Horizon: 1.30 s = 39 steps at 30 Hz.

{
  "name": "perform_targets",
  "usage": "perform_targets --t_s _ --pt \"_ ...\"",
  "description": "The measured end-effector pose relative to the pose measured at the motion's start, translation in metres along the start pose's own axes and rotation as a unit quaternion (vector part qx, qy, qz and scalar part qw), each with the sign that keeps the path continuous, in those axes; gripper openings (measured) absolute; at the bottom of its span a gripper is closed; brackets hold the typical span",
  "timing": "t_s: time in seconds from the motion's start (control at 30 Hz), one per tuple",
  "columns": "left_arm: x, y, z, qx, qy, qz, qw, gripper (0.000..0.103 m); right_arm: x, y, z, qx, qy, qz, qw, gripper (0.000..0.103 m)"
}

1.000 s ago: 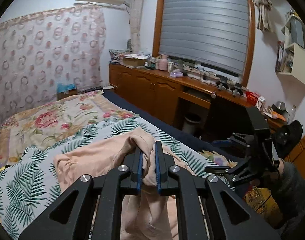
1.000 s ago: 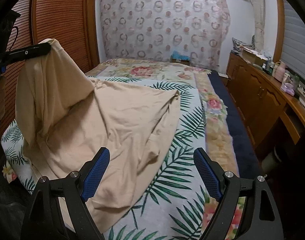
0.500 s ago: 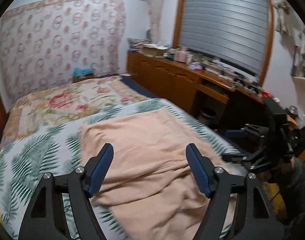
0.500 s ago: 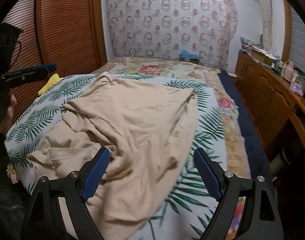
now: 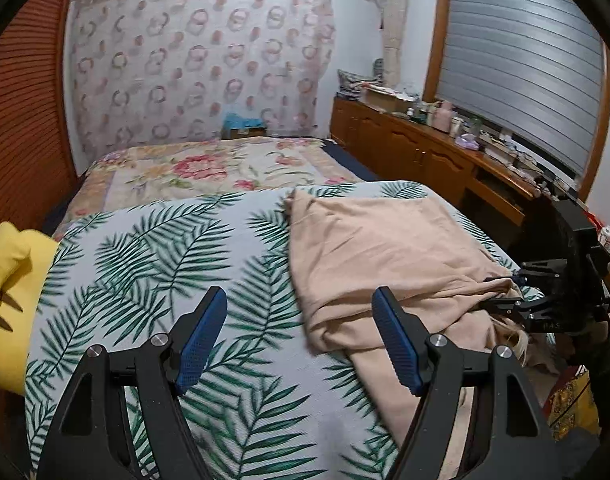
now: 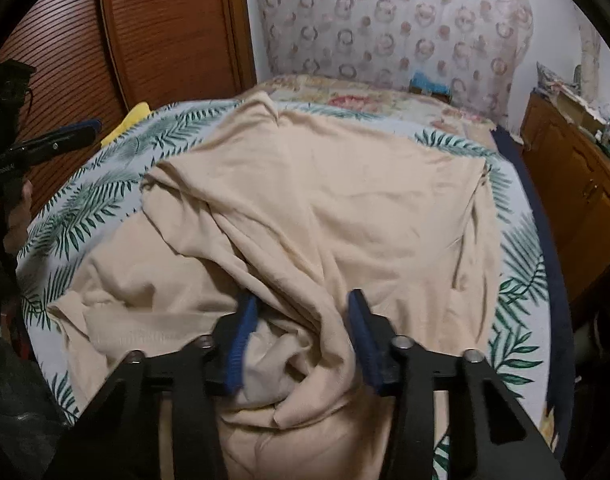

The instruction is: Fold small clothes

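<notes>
**Operator:** Beige garment [image 6: 325, 208]: it lies on the palm-leaf sheet [image 5: 153, 264] of the bed, toward the near right corner, with its near end spilling over the near edge. One rough fold is in place: in the right wrist view a layer lies doubled back over the middle. The near end is bunched and creased.

**Supervisor:** State of the tongs?

**Operator:** Left gripper [image 5: 301, 344]: jaws wide, nothing between them. It hovers over bare sheet just left of the garment's left edge. Right gripper [image 6: 301, 340]: its jaws have just been closing, and a bunched ridge of cloth sits between them. The blue pads [image 6: 241, 344] stand at a narrow gap. I cannot tell whether they already press on the cloth.

**Supervisor:** Progress?

**Operator:** Early, in my judgement. The outline is uneven, with no squared edges. Remaining: secure the near end, smooth it, fold again, and square up.

**Supervisor:** Other items?

**Operator:** A yellow cloth [image 5: 13, 288] at the left edge of the bed, untouched and well apart from the garment.
</notes>
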<state>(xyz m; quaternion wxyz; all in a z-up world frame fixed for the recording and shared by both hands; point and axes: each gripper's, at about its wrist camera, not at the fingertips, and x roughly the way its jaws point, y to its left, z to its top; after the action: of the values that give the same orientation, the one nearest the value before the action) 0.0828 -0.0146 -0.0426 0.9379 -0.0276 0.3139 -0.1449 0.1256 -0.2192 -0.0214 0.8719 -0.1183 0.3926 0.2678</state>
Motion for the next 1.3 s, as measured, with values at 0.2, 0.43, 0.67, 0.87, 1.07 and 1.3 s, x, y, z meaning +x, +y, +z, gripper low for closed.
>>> perform_targets --t_s 0.2,0.43,0.67,0.87,1.07,1.3 --pt "0.0 0.005 -0.007 0.004 -0.024 0.032 0.9992 0.076 -0.014 0.006 0.004 -0.02 -0.017 0.006 1.0 0.01" --pt "0.0 0.007 -0.008 0.011 -0.022 0.035 0.9991 0.076 -0.069 0.011 -0.003 -0.014 -0.084 0.007 0.996 0.009" --pt "0.004 0.004 -0.01 0.017 -0.009 0.027 0.9994 0.076 -0.105 0.007 -0.028 0.005 -0.112 -0.011 0.994 0.009" --pt "0.01 0.003 -0.013 0.008 0.001 0.017 0.9998 0.076 -0.091 -0.008 -0.055 0.031 -0.055 -0.04 0.997 0.009" --pt "0.009 0.002 -0.016 0.004 0.0 0.01 0.9999 0.076 -0.088 -0.011 -0.065 0.038 -0.038 -0.053 0.997 0.016" --pt "0.007 0.0 -0.018 0.003 -0.005 0.002 1.0 0.076 -0.105 -0.008 -0.04 0.024 -0.069 -0.069 0.995 0.064"
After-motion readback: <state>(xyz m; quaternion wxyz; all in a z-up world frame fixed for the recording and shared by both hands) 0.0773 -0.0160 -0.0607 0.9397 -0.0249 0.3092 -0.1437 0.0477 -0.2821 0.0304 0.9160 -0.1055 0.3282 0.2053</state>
